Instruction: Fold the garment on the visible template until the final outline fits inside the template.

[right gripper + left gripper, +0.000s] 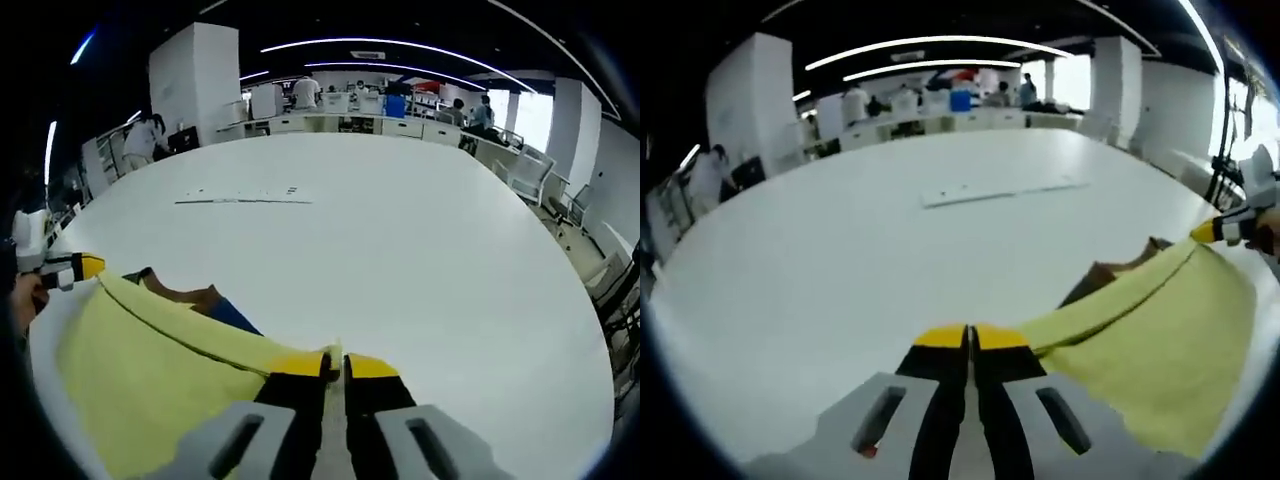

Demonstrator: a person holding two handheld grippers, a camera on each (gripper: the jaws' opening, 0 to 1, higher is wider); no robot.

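Both grippers, left (969, 338) and right (335, 365), pinch the yellow fabric garment (1160, 345) taut above the white table (840, 240); a blue patch (235, 316) shows at 9 o'clock in the right gripper view.

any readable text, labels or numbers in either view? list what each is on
None readable.
Flat strip on the table: small dark marks, too small to read.
Yellow garment: no print on the part in view.
Left gripper and right gripper: no lettering on the fingers.
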